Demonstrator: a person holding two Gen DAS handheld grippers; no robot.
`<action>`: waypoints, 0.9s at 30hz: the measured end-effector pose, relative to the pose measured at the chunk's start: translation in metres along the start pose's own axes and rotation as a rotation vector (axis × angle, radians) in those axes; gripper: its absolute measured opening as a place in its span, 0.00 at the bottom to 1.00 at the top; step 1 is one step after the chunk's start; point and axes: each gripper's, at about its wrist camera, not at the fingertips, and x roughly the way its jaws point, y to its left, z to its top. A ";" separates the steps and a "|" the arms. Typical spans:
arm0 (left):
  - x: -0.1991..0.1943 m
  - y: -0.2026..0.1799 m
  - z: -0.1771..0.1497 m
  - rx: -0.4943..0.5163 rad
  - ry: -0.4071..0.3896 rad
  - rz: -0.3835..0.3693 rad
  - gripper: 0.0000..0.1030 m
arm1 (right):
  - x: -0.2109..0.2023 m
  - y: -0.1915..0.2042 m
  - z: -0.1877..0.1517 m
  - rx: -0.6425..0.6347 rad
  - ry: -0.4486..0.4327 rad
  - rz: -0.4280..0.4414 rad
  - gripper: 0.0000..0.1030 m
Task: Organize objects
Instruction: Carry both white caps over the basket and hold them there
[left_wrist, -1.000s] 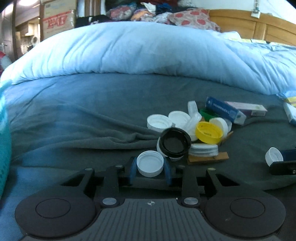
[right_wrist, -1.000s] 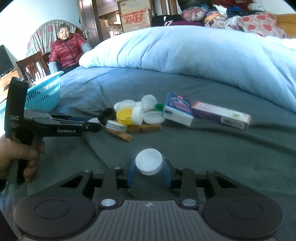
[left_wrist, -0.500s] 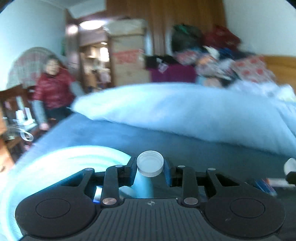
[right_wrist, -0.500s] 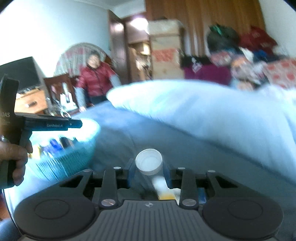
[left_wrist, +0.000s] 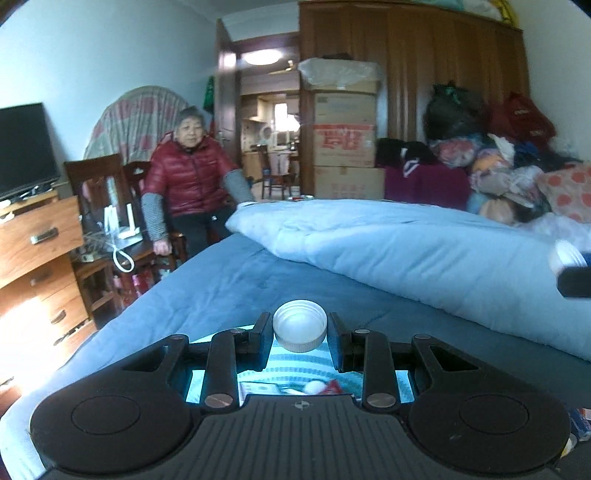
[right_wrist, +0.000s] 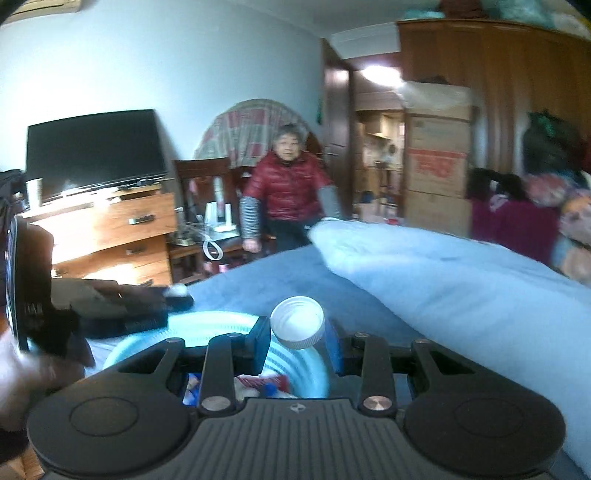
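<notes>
- Pinching a white cap (left_wrist: 300, 329) between its two fingers, the left claw (left_wrist: 300, 338) hangs over a turquoise basket (left_wrist: 295, 360) just below it.
- Right claw (right_wrist: 298, 334): clamped on a second white cap (right_wrist: 297, 326), tilted; the same basket (right_wrist: 207, 325) sits beneath and left.
- Grey bedsheet (left_wrist: 236, 280) and pale blue duvet (left_wrist: 406, 251) lie ahead.

The blue basket (left_wrist: 295, 360) is mostly hidden behind the gripper bodies, so its contents cannot be made out. At the right wrist view's left edge, a blurred hand (right_wrist: 22, 373) is cut off.
</notes>
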 end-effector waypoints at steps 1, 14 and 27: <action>0.002 0.008 0.001 -0.012 0.006 0.002 0.31 | 0.008 0.006 0.011 -0.004 0.007 0.012 0.34; 0.033 0.080 0.003 -0.148 0.086 0.006 0.31 | 0.109 0.046 0.067 0.058 0.186 0.104 0.34; 0.050 0.091 -0.009 -0.149 0.130 0.010 0.31 | 0.144 0.062 0.056 0.065 0.239 0.133 0.34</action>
